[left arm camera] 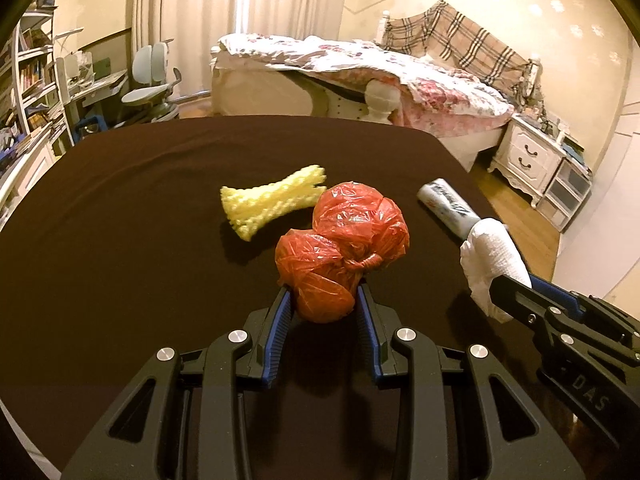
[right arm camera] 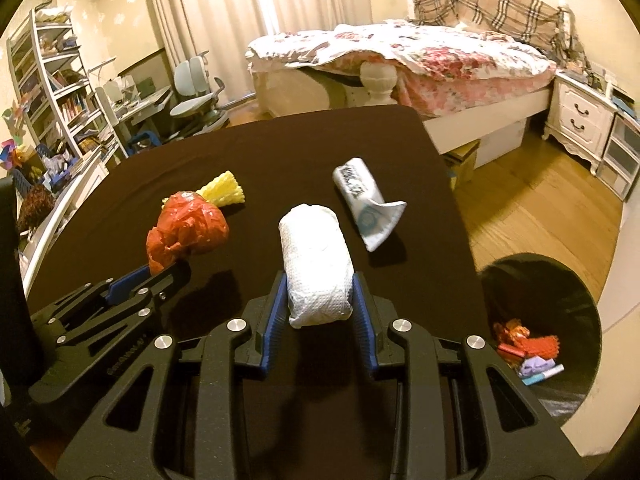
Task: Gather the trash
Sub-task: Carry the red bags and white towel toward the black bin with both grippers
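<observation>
My left gripper [left arm camera: 322,300] is shut on a knotted red plastic bag [left arm camera: 344,248], held just above the dark table; the bag also shows in the right wrist view [right arm camera: 184,228]. My right gripper [right arm camera: 320,292] is shut on a white paper towel wad [right arm camera: 316,256], also seen in the left wrist view [left arm camera: 490,258]. A yellow foam net [left arm camera: 272,204] lies behind the red bag. A crumpled white printed wrapper [right arm camera: 366,200] lies on the table at the right. A black trash bin [right arm camera: 548,332] with several scraps inside stands on the floor to the right.
The table [left arm camera: 120,240] has a dark brown cloth and its right edge is near the bin. Behind it stand a bed [right arm camera: 420,60], a white nightstand [right arm camera: 580,116], a desk chair [left arm camera: 152,92] and bookshelves [right arm camera: 52,92] at the left.
</observation>
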A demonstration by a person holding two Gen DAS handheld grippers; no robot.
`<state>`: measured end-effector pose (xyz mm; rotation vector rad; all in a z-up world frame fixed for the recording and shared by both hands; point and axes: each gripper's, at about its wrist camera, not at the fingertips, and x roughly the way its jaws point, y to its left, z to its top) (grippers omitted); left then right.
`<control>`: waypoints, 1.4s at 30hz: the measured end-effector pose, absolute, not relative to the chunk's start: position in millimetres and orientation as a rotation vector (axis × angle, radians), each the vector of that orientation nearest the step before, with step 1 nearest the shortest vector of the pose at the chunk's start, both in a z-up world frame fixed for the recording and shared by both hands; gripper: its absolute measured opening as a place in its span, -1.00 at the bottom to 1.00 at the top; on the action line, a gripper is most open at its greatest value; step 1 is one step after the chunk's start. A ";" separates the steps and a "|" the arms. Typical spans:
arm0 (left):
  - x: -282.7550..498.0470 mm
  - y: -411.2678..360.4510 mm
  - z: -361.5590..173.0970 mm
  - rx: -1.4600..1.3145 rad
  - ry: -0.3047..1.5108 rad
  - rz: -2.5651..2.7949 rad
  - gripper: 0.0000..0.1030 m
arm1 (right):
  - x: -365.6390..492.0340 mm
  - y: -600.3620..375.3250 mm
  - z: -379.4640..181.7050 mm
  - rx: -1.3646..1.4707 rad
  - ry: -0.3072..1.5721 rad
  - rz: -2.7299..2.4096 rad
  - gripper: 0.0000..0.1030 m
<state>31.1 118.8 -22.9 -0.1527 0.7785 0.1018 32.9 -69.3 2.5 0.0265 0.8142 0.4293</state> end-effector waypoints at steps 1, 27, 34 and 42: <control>28.9 114.6 -21.3 -0.149 0.775 0.094 -0.34 | 30.0 -73.3 2.7 0.032 0.812 0.424 -0.39; 14.0 15.9 -22.0 -0.041 0.777 -0.096 -0.34 | -2.8 -185.4 -12.3 0.131 0.795 0.206 -0.39; 17.3 -13.4 -20.8 -0.006 0.771 -0.160 -0.34 | -1.8 -211.9 -13.3 0.158 0.782 0.135 -0.39; 22.2 -47.5 -20.3 0.040 0.765 -0.219 -0.34 | -1.6 -241.4 -15.1 0.188 0.770 0.057 -0.39</control>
